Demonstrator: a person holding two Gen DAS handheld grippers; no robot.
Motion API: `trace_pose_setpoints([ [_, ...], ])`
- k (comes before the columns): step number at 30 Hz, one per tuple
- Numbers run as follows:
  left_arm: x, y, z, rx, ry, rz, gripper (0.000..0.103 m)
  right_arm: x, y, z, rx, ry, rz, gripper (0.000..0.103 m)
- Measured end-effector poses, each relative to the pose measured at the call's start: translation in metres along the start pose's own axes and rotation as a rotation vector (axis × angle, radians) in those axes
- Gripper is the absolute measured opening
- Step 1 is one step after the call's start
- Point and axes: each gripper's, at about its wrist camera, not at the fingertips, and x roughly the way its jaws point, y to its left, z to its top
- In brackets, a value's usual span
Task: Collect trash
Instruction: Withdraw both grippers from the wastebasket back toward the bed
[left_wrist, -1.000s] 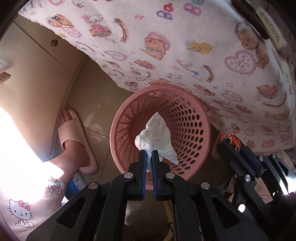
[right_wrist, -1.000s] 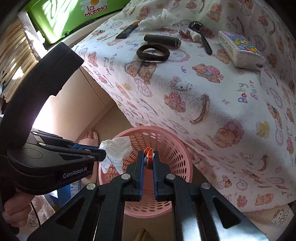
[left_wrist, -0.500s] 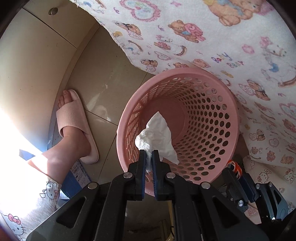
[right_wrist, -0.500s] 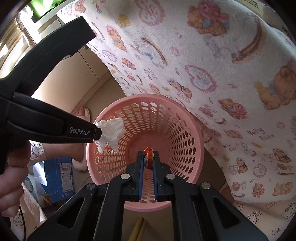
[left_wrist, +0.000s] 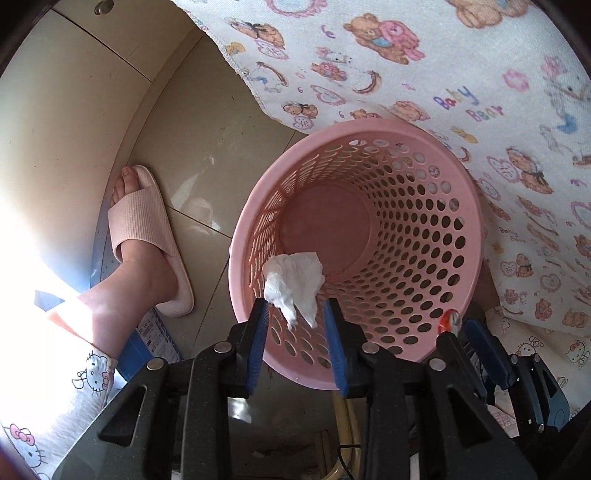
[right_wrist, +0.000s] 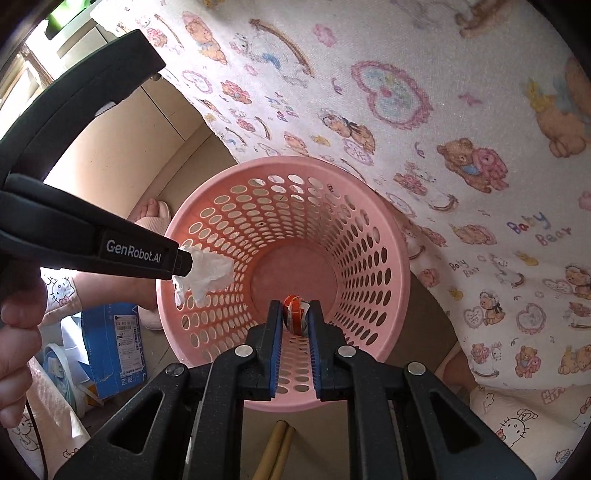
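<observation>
A pink perforated basket (left_wrist: 236, 258) (right_wrist: 402, 258) stands on the floor under both grippers, nothing on its bottom. My left gripper (left_wrist: 296, 306) (right_wrist: 183, 262) hangs over its near rim with jaws opening. A crumpled white tissue (left_wrist: 293, 284) (right_wrist: 207, 275) sits loosely between the blue pads, which do not press it. My right gripper (right_wrist: 294, 308) (left_wrist: 460, 325) points down into the basket, jaws opening too. A small orange-and-white wrapper (right_wrist: 294, 314) (left_wrist: 448, 319) lies slack between its pads, clinging to one of them.
A bear-print tablecloth (left_wrist: 443, 74) (right_wrist: 406, 92) hangs right behind the basket. A person's foot in a pink slipper (left_wrist: 144, 229) stands left of it on the tiled floor. A blue box (right_wrist: 110, 343) and bamboo sticks (right_wrist: 277, 454) lie near the basket's front.
Both grippers came down closer to the basket. Their jaws, shut before on the tissue and the wrapper, have parted. The tissue has loosened and slumped between the left pads.
</observation>
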Motion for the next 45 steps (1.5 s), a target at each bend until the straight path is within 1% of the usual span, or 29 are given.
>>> trace_pose_setpoints([
  [2, -0.004, -0.002, -0.001, 0.006, -0.014, 0.005, 0.036, -0.003, -0.002, 0.0, 0.011, -0.014, -0.004, 0.039],
  [3, -0.008, -0.003, -0.001, 0.012, -0.027, 0.006, 0.04, -0.004, -0.003, 0.001, 0.013, -0.024, -0.006, 0.044],
  [4, -0.011, -0.004, -0.002, 0.015, -0.036, 0.006, 0.042, -0.007, -0.003, 0.001, 0.014, -0.035, -0.009, 0.051],
  [5, -0.014, -0.005, -0.002, 0.019, -0.046, 0.007, 0.042, -0.009, -0.003, 0.001, 0.014, -0.043, -0.014, 0.052],
  [9, -0.031, -0.008, -0.004, 0.033, -0.1, 0.016, 0.044, -0.016, -0.003, 0.004, 0.018, -0.058, -0.027, 0.052],
  [13, -0.056, -0.01, -0.009, 0.052, -0.194, 0.031, 0.044, -0.03, -0.004, 0.009, 0.029, -0.102, -0.037, 0.053],
  [15, -0.069, -0.01, -0.012, 0.058, -0.243, 0.037, 0.045, -0.042, -0.005, 0.012, 0.027, -0.139, -0.04, 0.055],
  [17, -0.083, -0.009, -0.015, 0.067, -0.296, 0.046, 0.046, -0.055, -0.004, 0.013, 0.027, -0.184, -0.043, 0.058],
  [19, -0.096, -0.008, -0.02, 0.073, -0.352, 0.06, 0.048, -0.067, -0.004, 0.014, 0.021, -0.224, -0.052, 0.059],
  [22, -0.111, -0.007, -0.025, 0.077, -0.415, 0.074, 0.048, -0.085, -0.004, 0.016, 0.017, -0.276, -0.055, 0.059],
  [26, -0.129, -0.001, -0.033, 0.065, -0.496, 0.048, 0.048, -0.11, -0.005, 0.015, 0.028, -0.352, -0.049, 0.059],
  [28, -0.141, 0.001, -0.038, 0.063, -0.555, 0.051, 0.051, -0.125, -0.006, 0.014, 0.025, -0.407, -0.064, 0.059],
  [31, -0.162, 0.002, -0.047, 0.058, -0.665, 0.063, 0.053, -0.146, 0.0, 0.008, 0.002, -0.497, -0.098, 0.059],
  [33, -0.175, 0.004, -0.053, 0.053, -0.728, 0.055, 0.055, -0.157, 0.001, 0.007, -0.015, -0.531, -0.113, 0.059],
  [35, -0.187, 0.005, -0.057, 0.059, -0.778, 0.032, 0.055, -0.168, 0.003, 0.006, -0.018, -0.561, -0.113, 0.058],
  [36, -0.193, 0.005, -0.059, 0.072, -0.803, 0.018, 0.06, -0.171, 0.002, 0.004, -0.015, -0.58, -0.113, 0.058],
  [37, -0.198, 0.004, -0.06, 0.085, -0.827, 0.014, 0.068, -0.176, 0.0, 0.004, -0.013, -0.595, -0.121, 0.058],
  [40, -0.216, 0.003, -0.067, 0.094, -0.916, 0.009, 0.076, -0.188, -0.007, 0.004, -0.008, -0.613, -0.145, 0.058],
  [41, -0.223, 0.002, -0.068, 0.095, -0.938, 0.003, 0.078, -0.19, -0.01, 0.008, -0.004, -0.608, -0.134, 0.057],
  [42, -0.228, -0.001, -0.07, 0.104, -0.951, -0.009, 0.082, -0.193, -0.015, 0.011, 0.005, -0.604, -0.12, 0.055],
  [43, -0.233, -0.001, -0.07, 0.116, -0.96, -0.025, 0.083, -0.196, -0.02, 0.013, 0.021, -0.602, -0.108, 0.05],
  [44, -0.24, -0.003, -0.071, 0.128, -0.969, -0.043, 0.083, -0.199, -0.026, 0.015, 0.04, -0.602, -0.094, 0.048],
  [45, -0.246, -0.003, -0.07, 0.137, -0.974, -0.045, 0.083, -0.201, -0.031, 0.019, 0.053, -0.6, -0.077, 0.048],
])
